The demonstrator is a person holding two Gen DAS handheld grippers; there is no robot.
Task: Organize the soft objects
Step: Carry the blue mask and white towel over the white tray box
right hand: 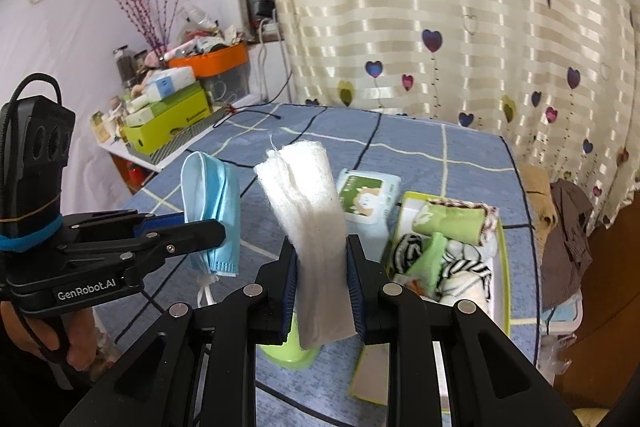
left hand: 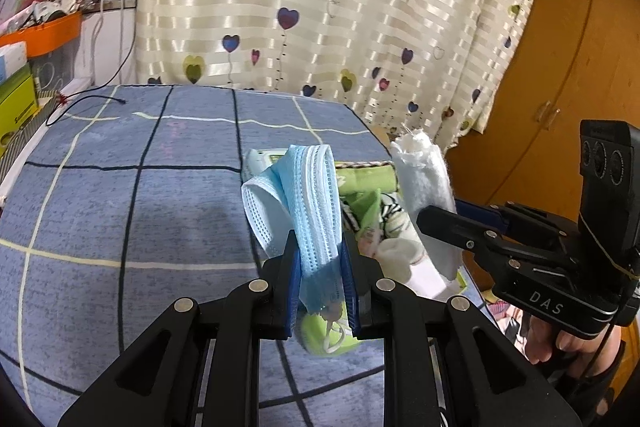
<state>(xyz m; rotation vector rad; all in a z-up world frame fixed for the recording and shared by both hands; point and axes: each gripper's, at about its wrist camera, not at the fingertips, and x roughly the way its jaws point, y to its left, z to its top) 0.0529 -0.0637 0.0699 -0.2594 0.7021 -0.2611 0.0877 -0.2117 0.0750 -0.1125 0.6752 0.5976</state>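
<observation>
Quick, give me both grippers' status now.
Left gripper: closed on the blue face mask, held up above the bed.
Right gripper: closed on the white folded cloth, also lifted.

White letters "DAS" stood on the black body of the right gripper (left hand: pixel 452 227), seen from the left wrist camera. On the side of the left gripper (right hand: pixel 208 227), in the right wrist view, a small plate read "GenRobot.AI". The green wipes pack (right hand: pixel 368 197) on the bed carried print too small to make out, and so did the yellow-green box (right hand: pixel 168 123) on the side shelf.
</observation>
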